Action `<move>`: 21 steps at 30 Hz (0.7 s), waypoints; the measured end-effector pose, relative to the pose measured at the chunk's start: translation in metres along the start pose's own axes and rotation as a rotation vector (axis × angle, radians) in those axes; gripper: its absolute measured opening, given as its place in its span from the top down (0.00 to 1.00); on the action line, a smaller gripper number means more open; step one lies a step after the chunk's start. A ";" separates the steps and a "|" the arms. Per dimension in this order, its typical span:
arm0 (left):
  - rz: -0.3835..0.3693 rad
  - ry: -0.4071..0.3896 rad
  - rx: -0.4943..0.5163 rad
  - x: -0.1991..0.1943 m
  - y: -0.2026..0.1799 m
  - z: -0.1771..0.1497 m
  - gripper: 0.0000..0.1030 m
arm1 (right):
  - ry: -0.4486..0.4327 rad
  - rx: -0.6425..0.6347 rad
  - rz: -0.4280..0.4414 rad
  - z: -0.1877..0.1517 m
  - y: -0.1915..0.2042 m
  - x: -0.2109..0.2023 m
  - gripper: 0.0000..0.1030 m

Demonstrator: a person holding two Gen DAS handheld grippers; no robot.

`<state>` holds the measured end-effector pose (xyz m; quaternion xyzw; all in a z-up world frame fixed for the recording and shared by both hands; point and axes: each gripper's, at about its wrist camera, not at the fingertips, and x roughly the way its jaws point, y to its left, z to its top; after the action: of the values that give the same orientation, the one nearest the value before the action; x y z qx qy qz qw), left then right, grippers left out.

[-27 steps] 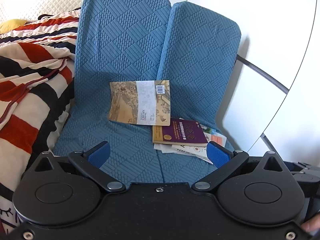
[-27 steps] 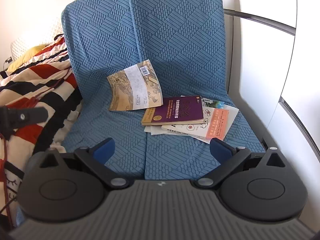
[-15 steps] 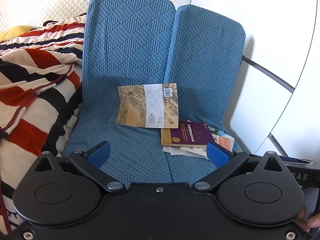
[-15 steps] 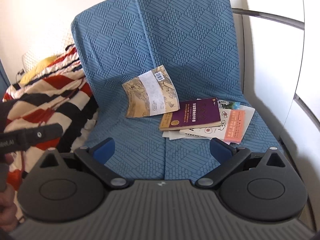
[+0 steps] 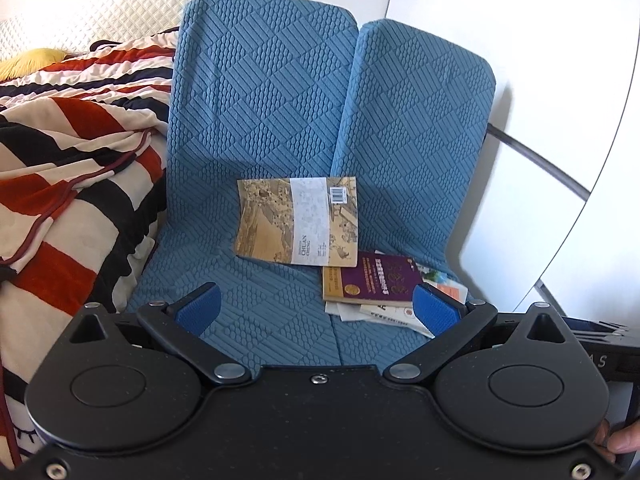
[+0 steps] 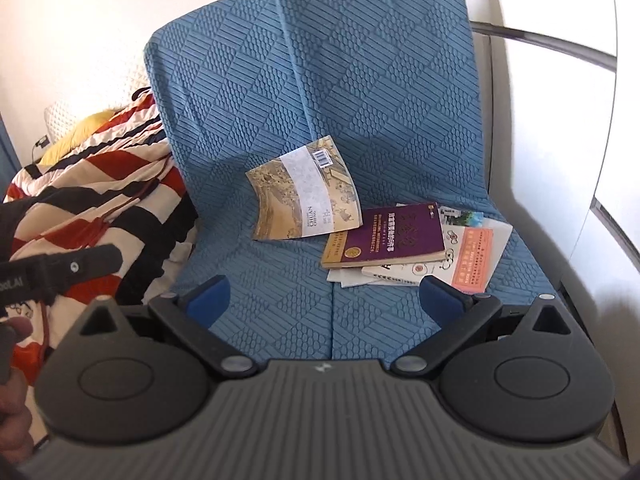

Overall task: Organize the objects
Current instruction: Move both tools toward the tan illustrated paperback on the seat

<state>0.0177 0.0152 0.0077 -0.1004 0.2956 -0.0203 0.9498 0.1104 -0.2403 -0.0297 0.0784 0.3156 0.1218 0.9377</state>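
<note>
A tan picture-cover book [image 5: 298, 220] [image 6: 306, 196] leans against the back of a blue quilted seat [image 5: 256, 312] [image 6: 272, 296]. To its right a purple book [image 5: 374, 282] [image 6: 394, 236] lies on top of white papers and an orange-strip booklet [image 6: 474, 260]. My left gripper [image 5: 316, 310] is open and empty, hovering in front of the seat, short of the books. My right gripper [image 6: 324, 300] is open and empty, also in front of the seat. The left gripper's body shows at the left edge of the right wrist view [image 6: 60, 268].
A red, black and cream striped blanket [image 5: 68, 184] [image 6: 92, 200] is piled to the left of the seat. A white wall with a grey rail [image 5: 540, 160] [image 6: 540, 40] curves along the right. A quilted white pillow [image 5: 100, 20] lies behind the blanket.
Both grippers have drifted back and left from the seat; the books sit further right and lower in the left wrist view. Nothing was grasped; the books have not moved.
</note>
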 end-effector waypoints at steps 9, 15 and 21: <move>-0.006 0.012 -0.008 -0.003 0.003 0.007 0.01 | 0.007 -0.012 0.023 0.008 0.013 0.001 0.00; 0.005 -0.016 -0.026 -0.005 0.008 0.008 0.01 | 0.020 -0.013 0.023 0.009 0.017 0.007 0.00; 0.008 0.025 -0.015 0.011 0.013 0.017 0.01 | 0.033 -0.025 0.032 0.013 0.020 0.022 0.00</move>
<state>0.0360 0.0296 0.0123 -0.1059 0.3079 -0.0156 0.9454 0.1318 -0.2159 -0.0282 0.0699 0.3280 0.1421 0.9313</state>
